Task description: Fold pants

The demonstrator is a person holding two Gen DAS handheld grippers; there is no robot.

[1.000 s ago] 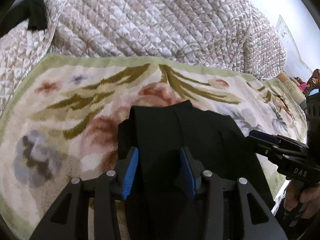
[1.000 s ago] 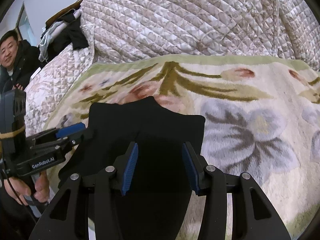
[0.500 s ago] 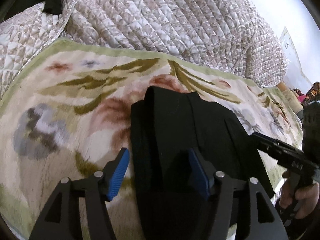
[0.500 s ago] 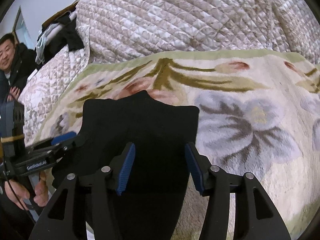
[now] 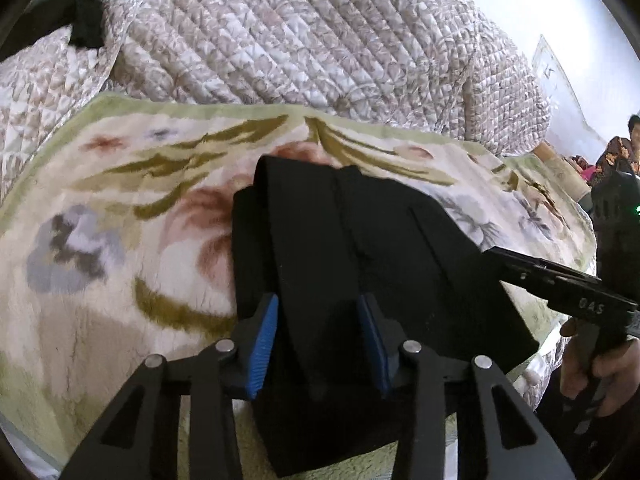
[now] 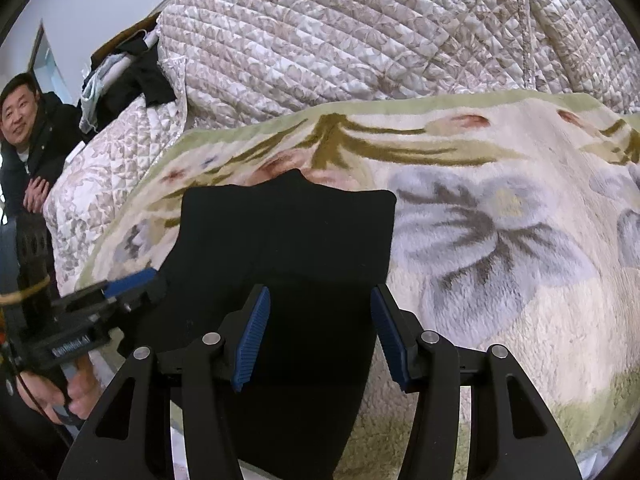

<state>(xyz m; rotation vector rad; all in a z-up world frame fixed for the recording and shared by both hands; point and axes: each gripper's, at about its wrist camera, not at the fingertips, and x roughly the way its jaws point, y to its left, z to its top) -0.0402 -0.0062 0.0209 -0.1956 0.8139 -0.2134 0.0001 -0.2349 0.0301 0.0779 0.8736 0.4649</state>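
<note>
The black pants lie folded in a compact stack on the floral blanket; they also show in the right wrist view. My left gripper is open, its blue pads either side of the stack's near left part, just above the cloth. My right gripper is open over the stack's near right part, holding nothing. Each gripper shows in the other's view: the right one at the stack's right edge, the left one at its left edge.
A quilted beige bedspread is bunched up behind the blanket. Dark clothes lie at the far left of the bed. A person leans on the bed at left; another person is at far right.
The left gripper has drifted right over the stack and narrowed its opening a little. The right gripper has widened slightly. The pants have stayed put.
</note>
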